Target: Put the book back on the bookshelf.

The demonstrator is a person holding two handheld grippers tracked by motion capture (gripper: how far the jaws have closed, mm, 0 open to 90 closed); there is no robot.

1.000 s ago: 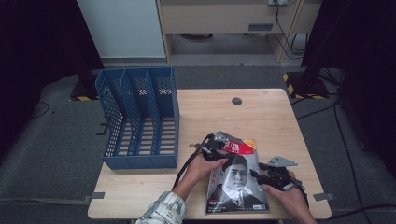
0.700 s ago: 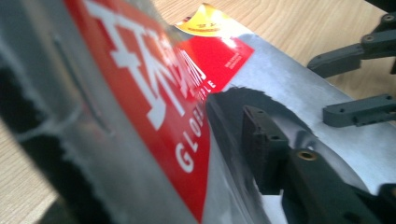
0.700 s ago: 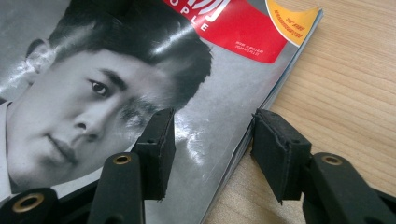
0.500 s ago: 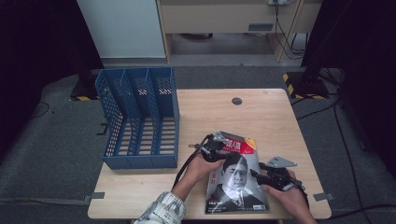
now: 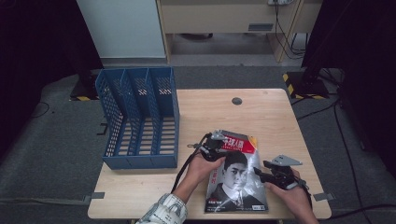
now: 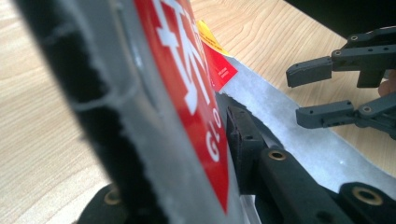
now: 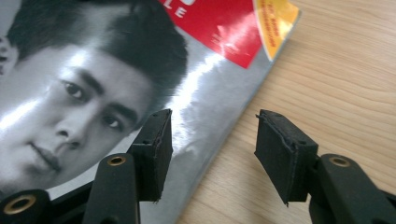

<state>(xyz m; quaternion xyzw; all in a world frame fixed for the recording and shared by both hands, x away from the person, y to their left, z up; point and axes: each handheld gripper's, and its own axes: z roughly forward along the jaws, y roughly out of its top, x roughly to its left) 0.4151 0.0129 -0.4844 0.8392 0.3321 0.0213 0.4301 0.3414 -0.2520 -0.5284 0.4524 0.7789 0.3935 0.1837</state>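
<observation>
The left gripper had just closed, clamping the magazine at its 11 o'clock corner. The right gripper, half-open and holding nothing, straddled the magazine's edge; a blue file rack stood at 9 o'clock.

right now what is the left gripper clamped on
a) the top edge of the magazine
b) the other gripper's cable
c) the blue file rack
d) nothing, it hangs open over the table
a: in the left gripper view the left gripper has its jaws pressed on either side of the magazine at its red title band, and its jaws have just been closing on it.
</observation>
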